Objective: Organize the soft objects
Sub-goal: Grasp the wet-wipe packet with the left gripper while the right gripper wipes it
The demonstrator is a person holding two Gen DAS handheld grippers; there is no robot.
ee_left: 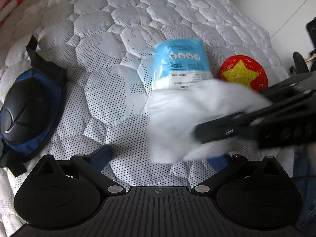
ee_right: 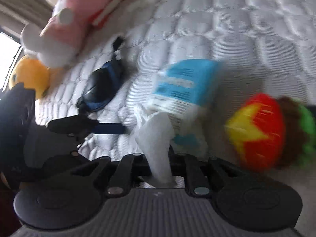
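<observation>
A white tissue sheet [ee_right: 156,138] trails out of the blue tissue pack [ee_right: 185,83] lying on the quilted bed. My right gripper [ee_right: 160,156] is shut on the sheet's near end. In the left wrist view the same gripper [ee_left: 201,132] reaches in from the right, with the blurred sheet [ee_left: 177,118] bunched under it and the pack [ee_left: 179,65] just behind. My left gripper [ee_left: 161,158] is open and low over the mattress, the sheet's edge lying between its blue fingertips [ee_left: 104,154]. A red plush with a yellow star [ee_left: 243,73] sits right of the pack.
A blue and black padded guard [ee_left: 27,108] lies at the left on the white quilted mattress [ee_left: 118,19]. A pink plush [ee_right: 79,9] and a yellow plush [ee_right: 29,77] sit at the far left. The bed's right edge [ee_left: 276,45] borders a pale floor.
</observation>
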